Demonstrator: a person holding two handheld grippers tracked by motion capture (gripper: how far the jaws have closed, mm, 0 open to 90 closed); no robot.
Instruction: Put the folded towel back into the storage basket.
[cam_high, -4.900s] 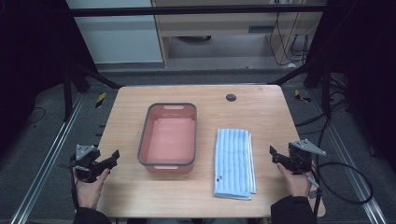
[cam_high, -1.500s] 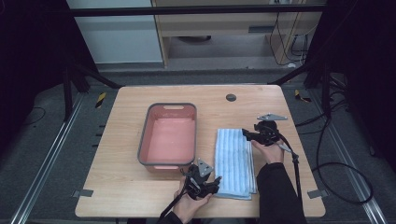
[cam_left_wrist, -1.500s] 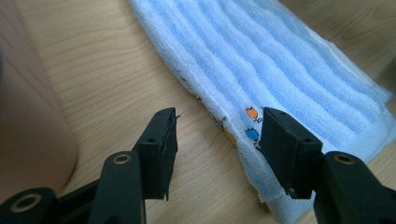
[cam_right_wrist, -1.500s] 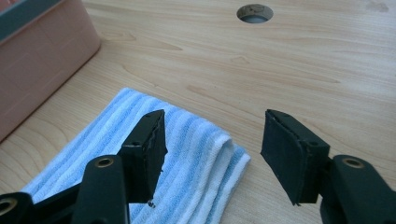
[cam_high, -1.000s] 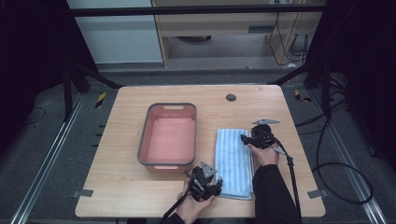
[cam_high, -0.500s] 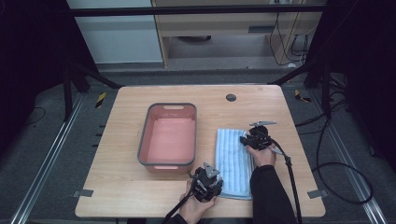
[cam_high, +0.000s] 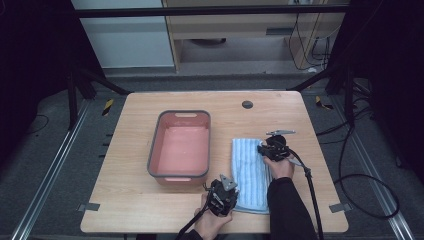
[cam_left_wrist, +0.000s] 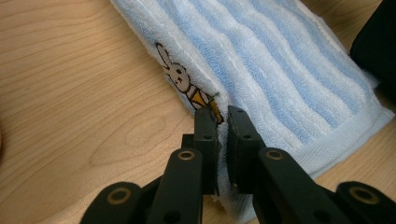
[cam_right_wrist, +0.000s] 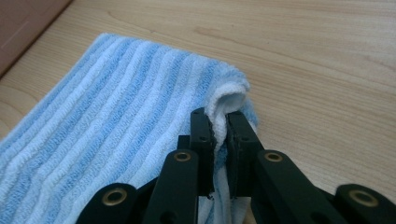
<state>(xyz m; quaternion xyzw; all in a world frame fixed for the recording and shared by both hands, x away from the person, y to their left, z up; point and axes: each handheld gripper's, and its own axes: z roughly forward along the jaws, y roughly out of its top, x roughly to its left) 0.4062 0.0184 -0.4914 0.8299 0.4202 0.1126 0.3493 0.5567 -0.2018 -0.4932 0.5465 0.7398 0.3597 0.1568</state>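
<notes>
Now the blue-and-white striped towel (cam_high: 251, 172) lies folded flat on the wooden table (cam_high: 125, 200), just beside the pink tub (cam_high: 181, 146), and both grippers have hold of it at opposite ends. The left gripper (cam_high: 221, 192) sits at the towel's near corner on the tub side; its jaws have just been closing and now pinch the folded edge (cam_left_wrist: 223, 105) between them, right below a small embroidered rabbit (cam_left_wrist: 180, 79) that runs up along that edge. Beyond its jaws the stripes stretch away toward the far hem, and a dark sleeve (cam_left_wrist: 376, 46) shows at the edge of the left gripper view. The right gripper (cam_high: 267, 148) is at the far corner on the side away from the tub. Its jaws have likewise just been closing, and they clamp a raised loop of cloth (cam_right_wrist: 227, 103) that puckers up above the pads, while the rest of the towel spreads flat to one side of them and bare wood lies on the other. A hand (cam_high: 280, 167) backs the right gripper, its cable (cam_high: 312, 200) trailing toward the table's near edge.
</notes>
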